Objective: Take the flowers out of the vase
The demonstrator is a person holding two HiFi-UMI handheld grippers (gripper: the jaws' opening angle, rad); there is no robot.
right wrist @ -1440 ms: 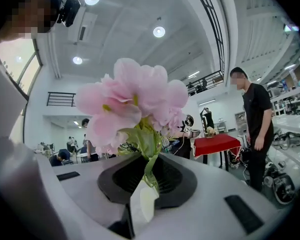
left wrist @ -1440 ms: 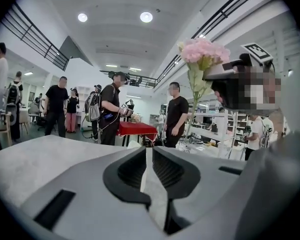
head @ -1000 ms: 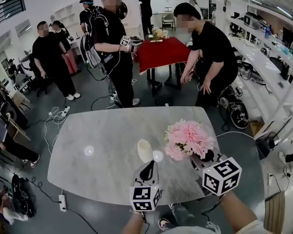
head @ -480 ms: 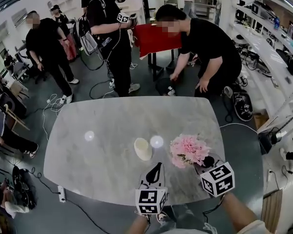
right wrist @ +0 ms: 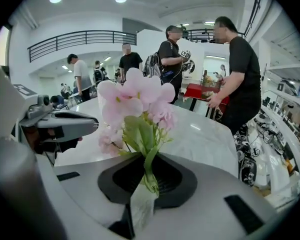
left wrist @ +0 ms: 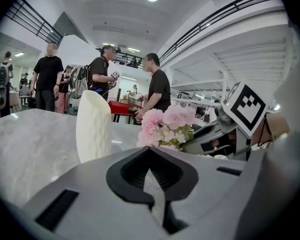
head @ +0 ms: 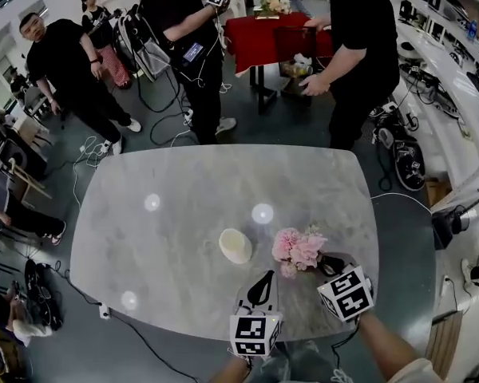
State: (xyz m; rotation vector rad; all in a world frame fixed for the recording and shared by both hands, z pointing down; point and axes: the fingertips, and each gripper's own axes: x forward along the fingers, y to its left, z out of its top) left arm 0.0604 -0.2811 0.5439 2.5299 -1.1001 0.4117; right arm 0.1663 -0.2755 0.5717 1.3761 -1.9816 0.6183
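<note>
A cream ribbed vase [head: 235, 245] [left wrist: 93, 125] stands upright and empty on the marble table [head: 184, 206]. Right of it is a bunch of pink flowers [head: 298, 248] [right wrist: 135, 101] [left wrist: 167, 125], low over the tabletop. My right gripper [head: 329, 265] [right wrist: 147, 181] is shut on the green stems, and the blooms stick out past its jaws. My left gripper [head: 263, 282] [left wrist: 151, 171] hovers just in front of the vase, jaws shut with nothing between them.
Several people stand beyond the table's far edge, one beside a red-covered table [head: 265, 34] that carries another bunch of flowers [head: 273, 5]. Cables and a power strip [head: 104, 309] lie on the floor at the left. Benches with equipment line the right wall.
Both grippers have come down toward the tabletop. The right one has lowered the flowers from high above the table to just over it. The person behind has stood up and turned to the red table.
</note>
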